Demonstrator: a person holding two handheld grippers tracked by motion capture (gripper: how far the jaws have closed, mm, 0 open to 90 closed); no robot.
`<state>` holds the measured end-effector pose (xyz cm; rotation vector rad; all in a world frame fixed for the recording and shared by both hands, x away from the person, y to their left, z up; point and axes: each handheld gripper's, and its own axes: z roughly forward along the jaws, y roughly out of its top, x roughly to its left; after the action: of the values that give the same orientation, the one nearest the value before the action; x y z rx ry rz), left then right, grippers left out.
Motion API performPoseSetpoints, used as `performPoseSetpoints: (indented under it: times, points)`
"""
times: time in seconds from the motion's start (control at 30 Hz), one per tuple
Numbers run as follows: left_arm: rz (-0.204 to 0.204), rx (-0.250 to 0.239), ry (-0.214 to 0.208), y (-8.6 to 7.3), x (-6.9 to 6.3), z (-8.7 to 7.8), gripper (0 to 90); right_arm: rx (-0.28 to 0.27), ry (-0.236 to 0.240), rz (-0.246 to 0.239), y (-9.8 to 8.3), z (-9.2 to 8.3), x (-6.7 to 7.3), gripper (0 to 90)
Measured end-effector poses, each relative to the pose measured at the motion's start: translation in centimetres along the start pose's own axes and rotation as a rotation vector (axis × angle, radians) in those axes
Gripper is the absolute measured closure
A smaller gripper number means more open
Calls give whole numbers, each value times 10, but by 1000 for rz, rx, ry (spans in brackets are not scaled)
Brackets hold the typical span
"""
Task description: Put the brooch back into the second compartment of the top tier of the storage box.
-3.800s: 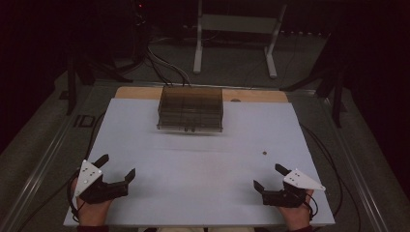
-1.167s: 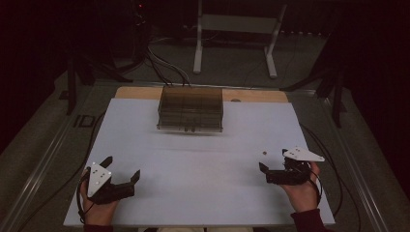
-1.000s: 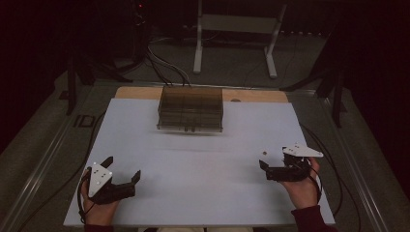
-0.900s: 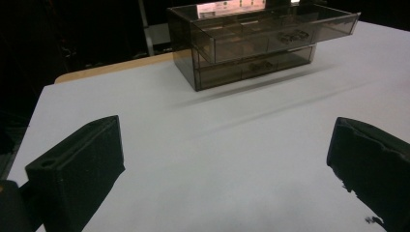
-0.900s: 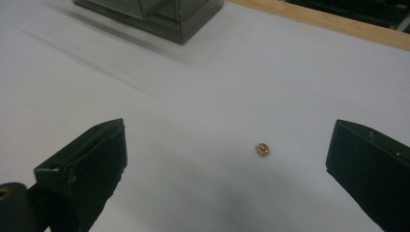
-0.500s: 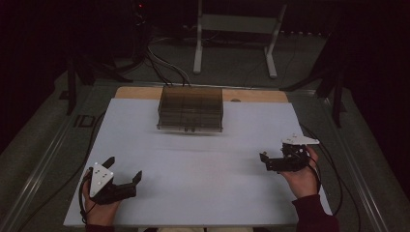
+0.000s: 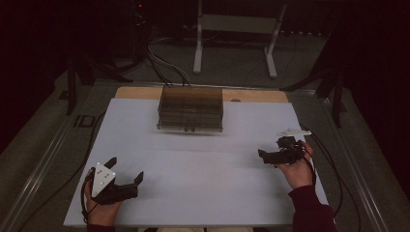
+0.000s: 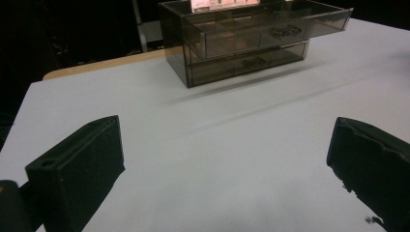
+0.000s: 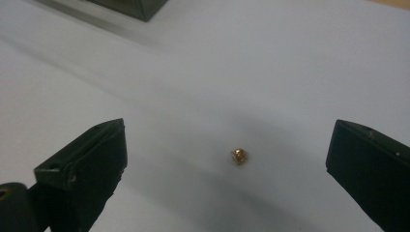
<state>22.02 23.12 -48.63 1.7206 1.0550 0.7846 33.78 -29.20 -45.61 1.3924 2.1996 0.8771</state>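
A small brass-coloured piece (image 9: 240, 156) lies on the white table top (image 7: 203, 169), between the wide-apart jaws of my right gripper (image 9: 227, 159) and slightly ahead of them. In the high view my right gripper (image 7: 269, 150) is open at the right side of the table, pointing left, with nothing held. My left gripper (image 7: 126, 170) rests open and holds nothing near the front left edge. A smoky transparent drawer box (image 7: 190, 108) stands at the back middle. In the left gripper view the drawer box (image 8: 241, 41) has its top drawer pulled slightly out, far ahead of that gripper (image 8: 227, 164).
A strip of wooden board (image 7: 251, 95) shows behind the white top. Cables (image 7: 333, 164) trail off the table's right side and behind the drawer box. A white stand (image 7: 232, 34) is on the floor beyond. A corner of the drawer box (image 9: 130, 7) lies far ahead of the right gripper.
My right gripper has moved forward and turned left, coming over the small brass piece. The left gripper has shifted only slightly.
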Motion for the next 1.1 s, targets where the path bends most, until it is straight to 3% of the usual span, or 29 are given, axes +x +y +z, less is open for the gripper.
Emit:
performPoseSetpoints:
  times: [0.47, 0.63, 0.83, 0.97, 1.1]
  points:
    - [3, 5, -10, -1, -1, 2, 7, 76, -13, 34, 4, 26, -14, 28]
    - [4, 9, -12, -1, -2, 2, 7, 126, -11, 48, 3, 35, -17, 67]
    - [6, 9, -13, -1, -2, 2, 7, 172, -37, 58, 1, 45, -17, 234]
    - [6, 9, -14, -1, -2, 3, 7, 194, -37, 33, 1, 51, -15, 424]
    - [7, 10, -17, -1, -2, 3, 7, 222, -34, 21, -1, 56, -15, 521]
